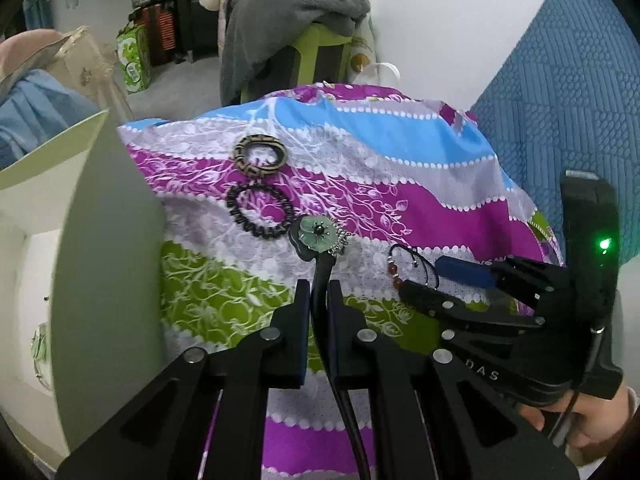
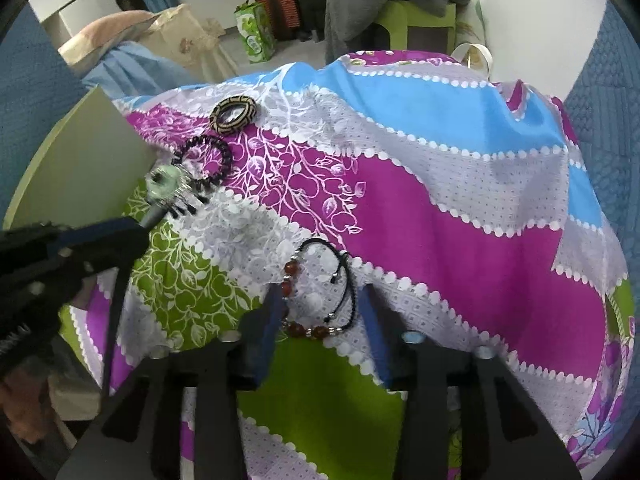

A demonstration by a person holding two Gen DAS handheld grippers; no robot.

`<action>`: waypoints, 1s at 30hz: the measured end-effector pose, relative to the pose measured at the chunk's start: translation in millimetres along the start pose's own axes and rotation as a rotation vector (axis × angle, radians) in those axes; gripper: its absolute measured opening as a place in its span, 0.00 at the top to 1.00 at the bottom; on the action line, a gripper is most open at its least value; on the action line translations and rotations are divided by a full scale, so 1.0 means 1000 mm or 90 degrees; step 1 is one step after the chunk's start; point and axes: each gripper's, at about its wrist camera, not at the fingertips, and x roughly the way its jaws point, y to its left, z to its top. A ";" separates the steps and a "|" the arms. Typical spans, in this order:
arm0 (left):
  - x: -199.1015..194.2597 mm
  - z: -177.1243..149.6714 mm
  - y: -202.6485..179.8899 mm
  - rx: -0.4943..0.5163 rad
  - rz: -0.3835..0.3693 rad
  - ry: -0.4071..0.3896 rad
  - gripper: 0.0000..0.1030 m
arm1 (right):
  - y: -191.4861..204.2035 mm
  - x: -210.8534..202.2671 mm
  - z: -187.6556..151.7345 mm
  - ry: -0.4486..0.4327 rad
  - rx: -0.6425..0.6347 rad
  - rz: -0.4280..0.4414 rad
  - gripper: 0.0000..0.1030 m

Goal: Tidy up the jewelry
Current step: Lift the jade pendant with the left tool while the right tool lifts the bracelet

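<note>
My left gripper (image 1: pixel 319 286) is shut on the black stem of a hair stick with a green flower head (image 1: pixel 320 237), held above the patterned cloth; it also shows in the right wrist view (image 2: pixel 162 184). My right gripper (image 2: pixel 320 300) is open, its fingers either side of a red-bead bracelet on black cord (image 2: pixel 316 292), also in the left wrist view (image 1: pixel 404 270). A black beaded bracelet (image 1: pixel 260 213) (image 2: pixel 206 162) and a tan patterned bangle (image 1: pixel 259 156) (image 2: pixel 234 114) lie on the cloth beyond.
A pale green box with an open lid (image 1: pixel 100 216) (image 2: pixel 80 160) stands at the left of the cloth (image 2: pixel 440 200). A blue quilted surface (image 1: pixel 560 100) is at the right. A chair with grey clothes (image 1: pixel 288 12) stands behind.
</note>
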 end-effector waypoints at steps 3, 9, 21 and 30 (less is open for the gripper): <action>-0.005 -0.001 0.005 -0.008 -0.001 -0.002 0.92 | 0.006 0.004 0.001 0.001 -0.017 -0.020 0.45; -0.012 -0.006 0.011 -0.022 -0.010 -0.004 0.92 | 0.013 0.010 -0.003 0.003 -0.046 -0.052 0.47; -0.047 -0.012 0.021 -0.021 -0.022 -0.015 0.92 | -0.008 -0.009 -0.001 -0.027 0.051 -0.001 0.98; -0.070 -0.013 0.037 -0.055 -0.028 -0.036 0.92 | 0.004 -0.033 -0.005 -0.051 0.041 -0.017 0.98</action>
